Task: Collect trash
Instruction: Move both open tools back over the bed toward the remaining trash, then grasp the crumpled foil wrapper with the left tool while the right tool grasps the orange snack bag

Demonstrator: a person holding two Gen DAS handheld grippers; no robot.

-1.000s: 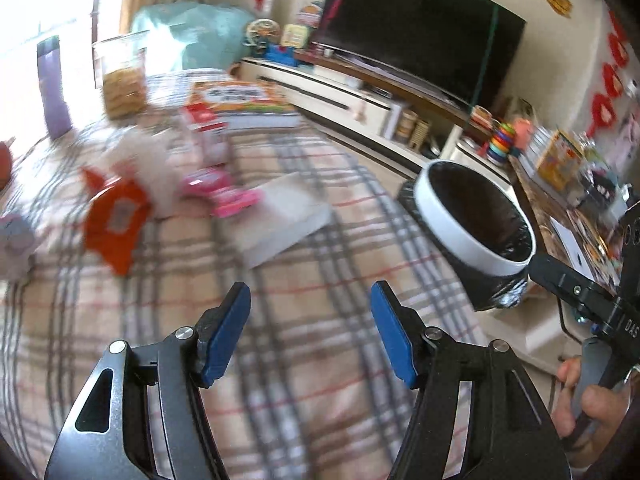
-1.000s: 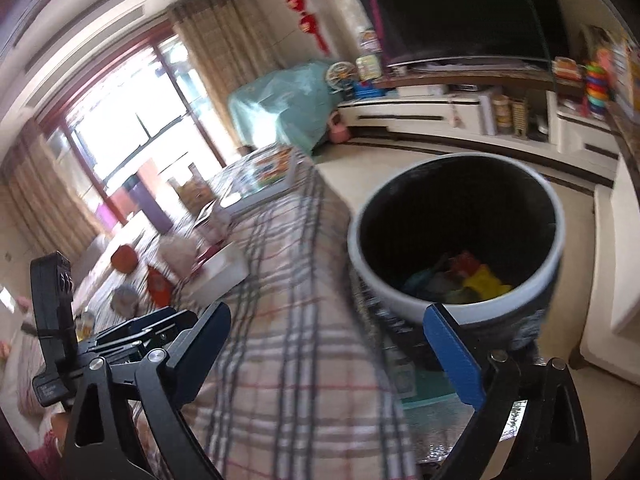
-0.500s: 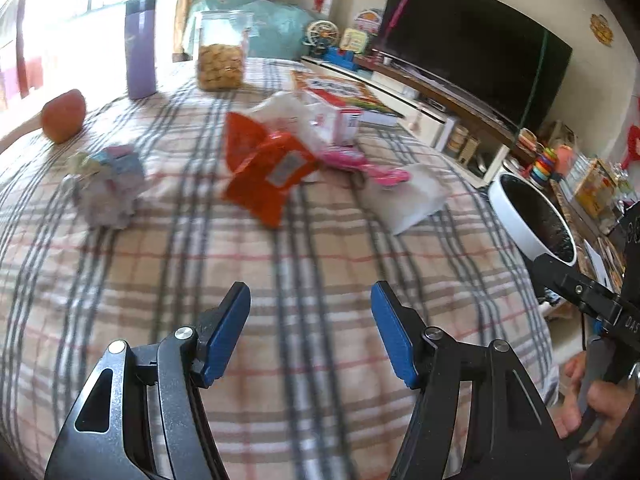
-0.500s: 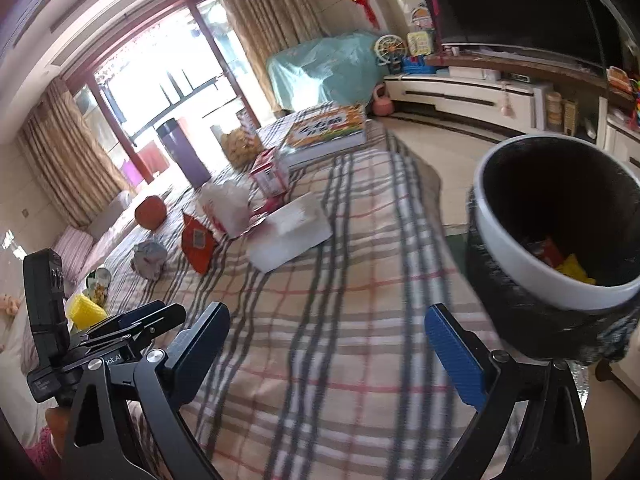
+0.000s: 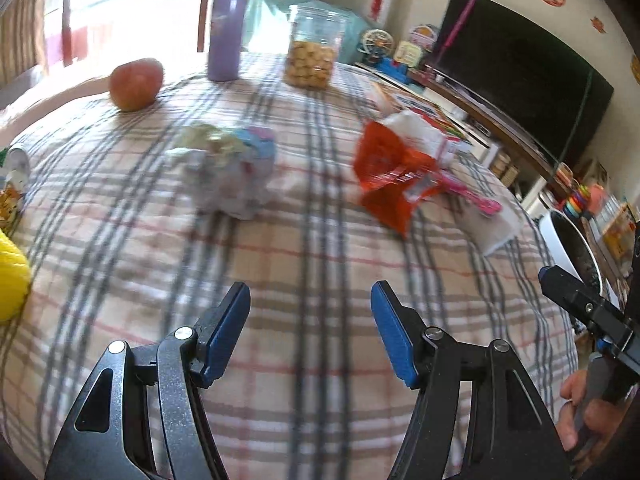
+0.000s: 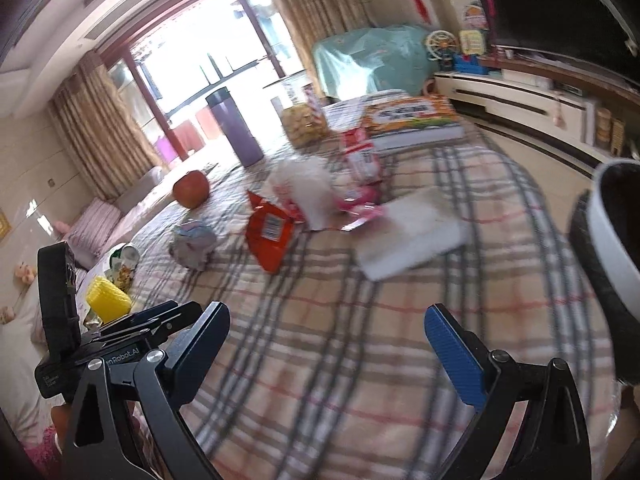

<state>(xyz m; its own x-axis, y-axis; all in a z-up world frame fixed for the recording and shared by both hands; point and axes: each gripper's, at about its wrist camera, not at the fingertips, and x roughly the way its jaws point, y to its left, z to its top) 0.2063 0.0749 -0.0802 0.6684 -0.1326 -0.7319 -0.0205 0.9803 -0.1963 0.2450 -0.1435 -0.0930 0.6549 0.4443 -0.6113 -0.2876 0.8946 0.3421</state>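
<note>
your left hand-held gripper (image 5: 310,328) is spread wide and empty above the plaid counter (image 5: 320,280); your right hand-held gripper (image 6: 326,344) is the same. the crumpled pastel wrapper (image 5: 236,172) lies ahead, slightly left of the left one, which looks nearer it. the glossy orange packet (image 5: 388,176) is ahead-right, the white-rimmed bin (image 6: 612,248) far right.

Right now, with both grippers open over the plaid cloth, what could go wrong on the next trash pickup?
1. The orange wrapper lies against the white crumpled bag and pink wrapper; a grab may drag the neighbours.
2. The apple and cookie jar are not trash, yet sit near the crumpled wad.
3. The bin stands off the table edge; a drop could miss.
</note>
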